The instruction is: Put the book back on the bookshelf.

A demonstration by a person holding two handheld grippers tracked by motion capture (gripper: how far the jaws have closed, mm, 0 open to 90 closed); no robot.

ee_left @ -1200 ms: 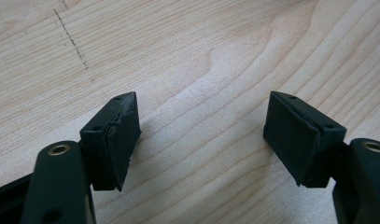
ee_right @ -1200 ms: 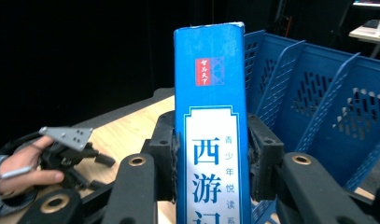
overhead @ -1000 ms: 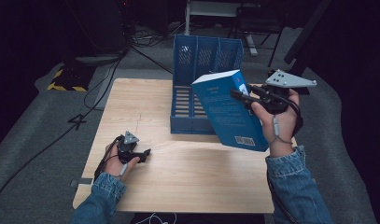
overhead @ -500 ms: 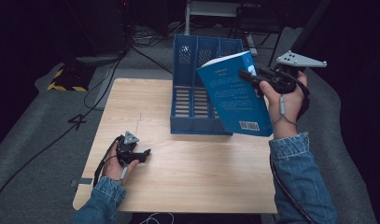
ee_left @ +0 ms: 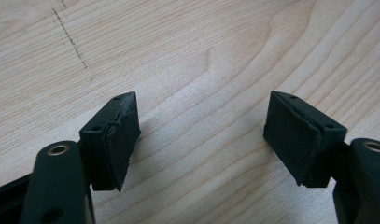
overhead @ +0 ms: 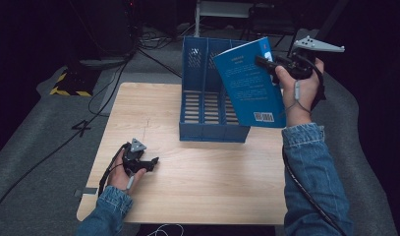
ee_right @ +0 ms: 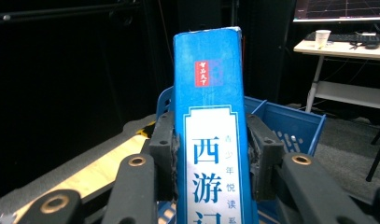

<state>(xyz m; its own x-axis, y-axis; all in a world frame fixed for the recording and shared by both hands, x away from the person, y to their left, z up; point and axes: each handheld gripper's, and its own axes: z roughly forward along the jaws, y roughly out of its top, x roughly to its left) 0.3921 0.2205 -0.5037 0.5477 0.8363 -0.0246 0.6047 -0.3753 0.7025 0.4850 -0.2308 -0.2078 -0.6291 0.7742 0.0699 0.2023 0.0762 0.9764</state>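
A thick blue book [overhead: 249,83] hangs in the air above the right side of the blue file rack [overhead: 202,105], tilted with its barcode corner low. My right gripper [overhead: 269,64] is shut on its spine edge; in the right gripper view the book's spine [ee_right: 211,140] stands between the two pads [ee_right: 162,149]. My left gripper [overhead: 151,162] rests on the wooden table [overhead: 212,182] near the front left, its jaws wide open over bare wood [ee_left: 201,135] with nothing between them.
The file rack stands at the back middle of the table, with several upright slots open to the top. Dark floor, cables and a yellow-black striped block [overhead: 70,83] lie beyond the table's left. A desk with a white cup [ee_right: 322,37] stands far off.
My right gripper has lifted the book higher and carried it back over the rack, tilting it more upright. The left gripper has stayed still on the table.
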